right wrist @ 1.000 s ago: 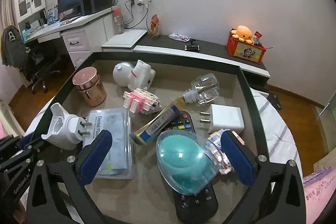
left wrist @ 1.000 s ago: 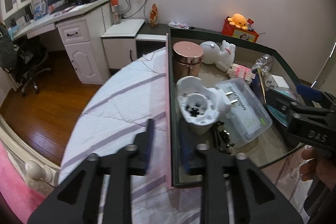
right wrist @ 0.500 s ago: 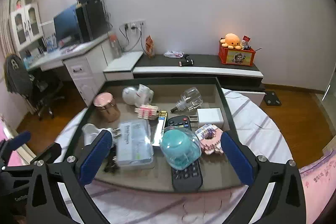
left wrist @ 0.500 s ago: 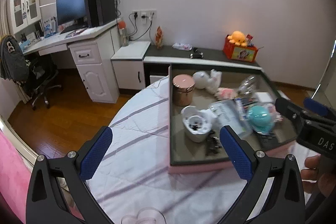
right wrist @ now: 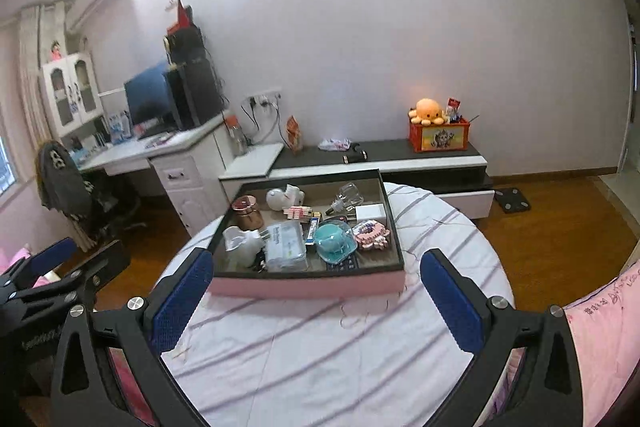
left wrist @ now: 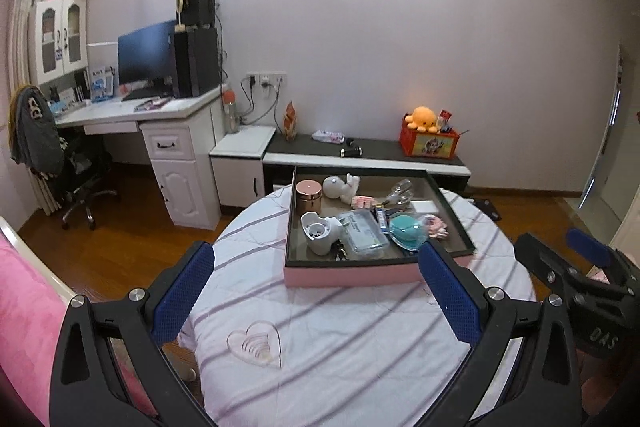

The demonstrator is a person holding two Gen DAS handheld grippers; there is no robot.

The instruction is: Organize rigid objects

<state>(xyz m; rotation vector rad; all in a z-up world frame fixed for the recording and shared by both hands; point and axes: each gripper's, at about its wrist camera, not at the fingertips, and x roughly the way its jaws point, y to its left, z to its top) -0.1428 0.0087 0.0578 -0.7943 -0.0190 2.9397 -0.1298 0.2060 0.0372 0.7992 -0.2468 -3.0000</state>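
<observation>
Both your claws are spread wide, empty.
Your left gripper point(left wrist: 316, 293) and right gripper point(right wrist: 316, 291) face the pink tray point(right wrist: 304, 285) at the round table's point(right wrist: 320, 347) far edge, long axis across you.

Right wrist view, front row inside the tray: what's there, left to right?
White plug adapter → clear plastic floss box → teal brush under a clear dome → pink block toy, all inside the pink-sided tray.
</observation>
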